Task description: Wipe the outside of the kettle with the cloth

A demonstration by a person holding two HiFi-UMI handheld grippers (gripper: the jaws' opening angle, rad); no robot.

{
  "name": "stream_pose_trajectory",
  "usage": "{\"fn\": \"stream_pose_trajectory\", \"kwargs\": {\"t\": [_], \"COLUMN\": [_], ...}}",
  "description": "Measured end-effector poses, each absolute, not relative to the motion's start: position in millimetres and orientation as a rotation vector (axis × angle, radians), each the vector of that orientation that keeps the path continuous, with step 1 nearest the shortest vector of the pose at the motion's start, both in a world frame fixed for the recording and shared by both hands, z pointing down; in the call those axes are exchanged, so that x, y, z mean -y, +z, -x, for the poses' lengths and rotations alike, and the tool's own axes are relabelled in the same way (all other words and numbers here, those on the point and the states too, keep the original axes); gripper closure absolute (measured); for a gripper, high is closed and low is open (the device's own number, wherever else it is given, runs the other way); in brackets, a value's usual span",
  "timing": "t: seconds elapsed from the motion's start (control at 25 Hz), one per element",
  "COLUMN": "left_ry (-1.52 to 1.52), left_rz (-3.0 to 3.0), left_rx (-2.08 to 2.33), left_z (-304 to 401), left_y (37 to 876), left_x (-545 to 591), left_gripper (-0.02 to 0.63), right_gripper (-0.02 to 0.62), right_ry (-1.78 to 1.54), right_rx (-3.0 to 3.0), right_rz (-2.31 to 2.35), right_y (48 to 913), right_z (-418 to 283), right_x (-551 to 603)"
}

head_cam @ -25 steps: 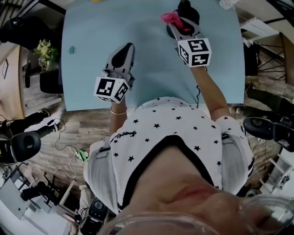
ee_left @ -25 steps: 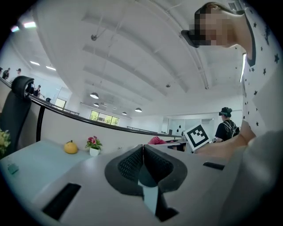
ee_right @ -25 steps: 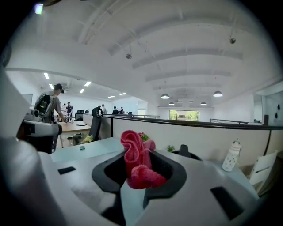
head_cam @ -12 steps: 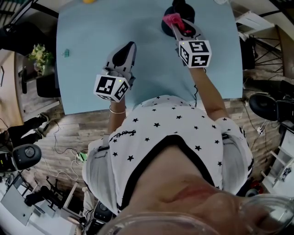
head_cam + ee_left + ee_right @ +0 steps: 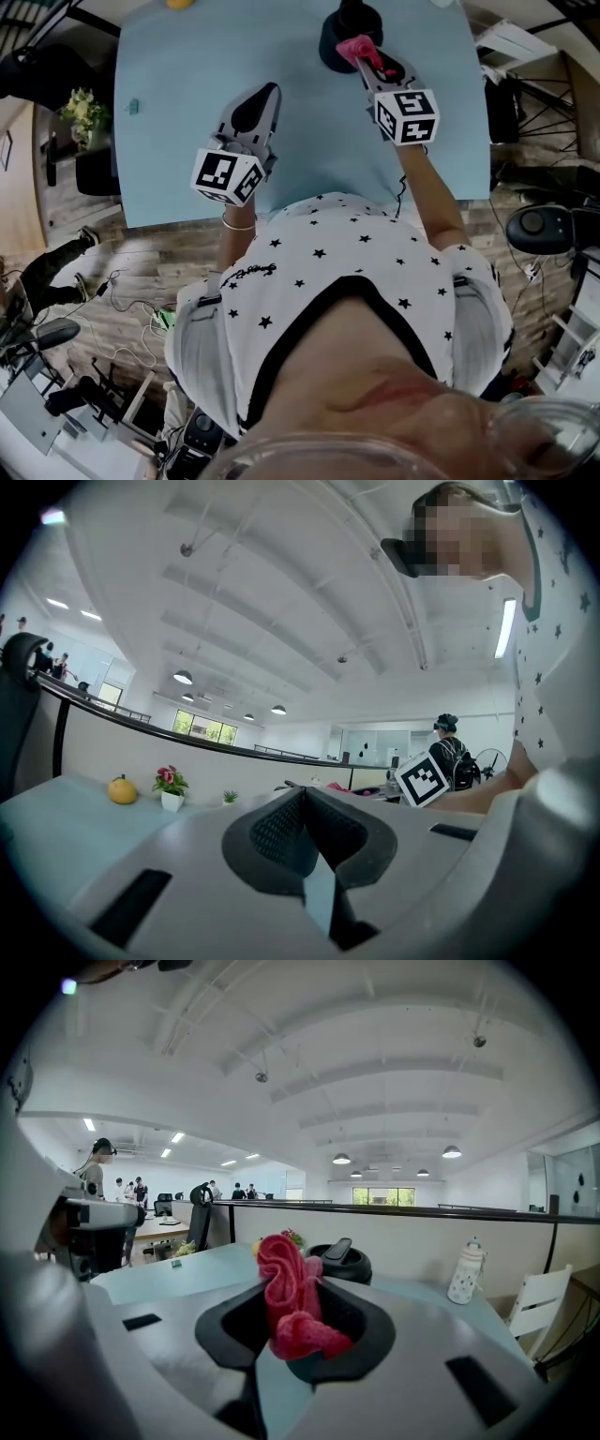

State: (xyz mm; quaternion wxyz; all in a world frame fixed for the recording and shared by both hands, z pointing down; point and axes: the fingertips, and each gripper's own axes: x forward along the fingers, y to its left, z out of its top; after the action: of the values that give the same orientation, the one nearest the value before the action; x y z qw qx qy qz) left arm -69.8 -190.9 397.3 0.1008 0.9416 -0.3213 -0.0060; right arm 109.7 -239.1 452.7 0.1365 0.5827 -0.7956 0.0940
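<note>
Kettle (image 5: 343, 36) stands at the upper centre of the frame, straight ahead of the right gripper (image 5: 373, 64), which pinches a pink cloth (image 5: 357, 47) that seems almost to touch its side. Left gripper (image 5: 251, 108), pressed together and empty, hangs farther back over the pale blue desk (image 5: 178, 141) in an open office.

the right tongs (image 5: 362, 52) have carried the pink cloth (image 5: 356, 44) across the near side of the kettle (image 5: 335, 42). a second ago the cloth sat by the kettle's left edge; now it lies over the right part of its near wall. the marker cube (image 5: 406, 115) on these tongs has dropped a little lower and to the right in the head view. that view has also swung, so the surface (image 5: 187, 112) sits further left, and a yellow fruit (image 5: 178, 3) now shows at the top edge.
</note>
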Motion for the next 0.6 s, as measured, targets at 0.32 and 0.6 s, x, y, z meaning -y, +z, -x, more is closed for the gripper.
{"fn": "stream_pose_trajectory", "kwargs": {"t": [0.32, 0.6], "left_ry": [-0.017, -0.017], "left_rz": [-2.787, -2.769], "left_rx": [1.015, 1.117], "left_z": [58, 65], "left_y": [392, 386], "left_x": [173, 164], "left_gripper": [0.577, 0.577], "right_gripper": [0.494, 0.495], "right_ry": [0.257, 0.248], "right_rx": [2.316, 2.335], "right_rz": [-1.657, -1.595], "right_y": [459, 459], "right_z": [-136, -151], "right_x": [221, 238]}}
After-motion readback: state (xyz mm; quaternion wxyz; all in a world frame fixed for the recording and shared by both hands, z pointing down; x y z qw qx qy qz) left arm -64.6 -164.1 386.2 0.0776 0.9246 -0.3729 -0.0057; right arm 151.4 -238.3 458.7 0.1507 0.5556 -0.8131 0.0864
